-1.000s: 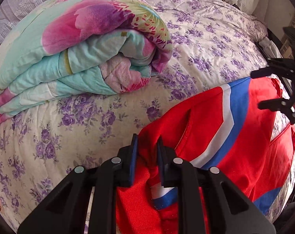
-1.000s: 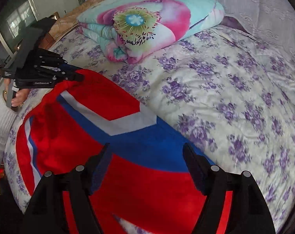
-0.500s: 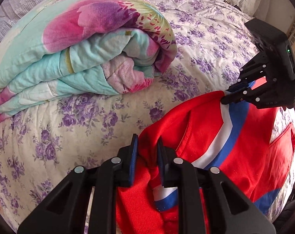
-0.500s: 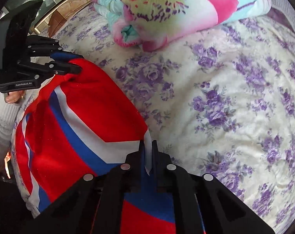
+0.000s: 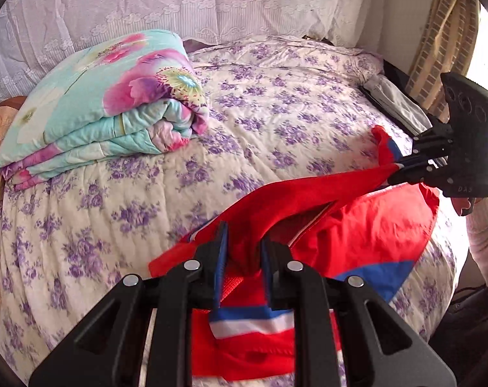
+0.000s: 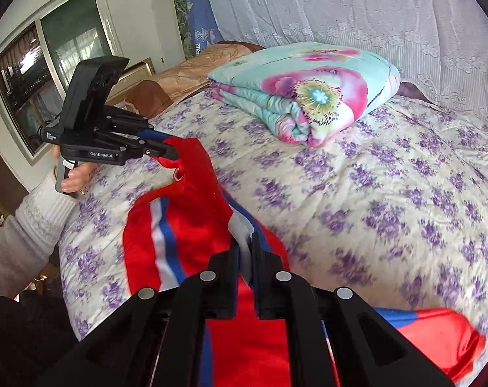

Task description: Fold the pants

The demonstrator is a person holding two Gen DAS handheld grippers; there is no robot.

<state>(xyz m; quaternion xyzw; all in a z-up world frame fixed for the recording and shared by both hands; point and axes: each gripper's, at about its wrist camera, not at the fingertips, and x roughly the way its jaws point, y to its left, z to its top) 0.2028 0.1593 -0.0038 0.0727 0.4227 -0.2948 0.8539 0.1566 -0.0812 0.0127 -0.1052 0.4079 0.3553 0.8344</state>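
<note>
Bed (image 5: 276,122), floral cover, carries the red pants (image 5: 366,225) at its near edge, 5 o'clock of centre. Folded quilt (image 5: 108,103) at 10 o'clock, well apart, no obstruction. Left claw (image 5: 242,251) clenched on one pants edge, right claw (image 6: 245,251) clenched on another; cloth raised between them. Fold barely begun, judged.

Pants (image 5: 366,225): smooth red cloth, slight sheen. Bedspread (image 5: 276,122): matt quilted cotton-like cloth. Folded quilt (image 5: 108,96), upper left: soft padded cloth. Left gripper (image 5: 242,254): matt black plastic, shiny metal rivets.
</note>
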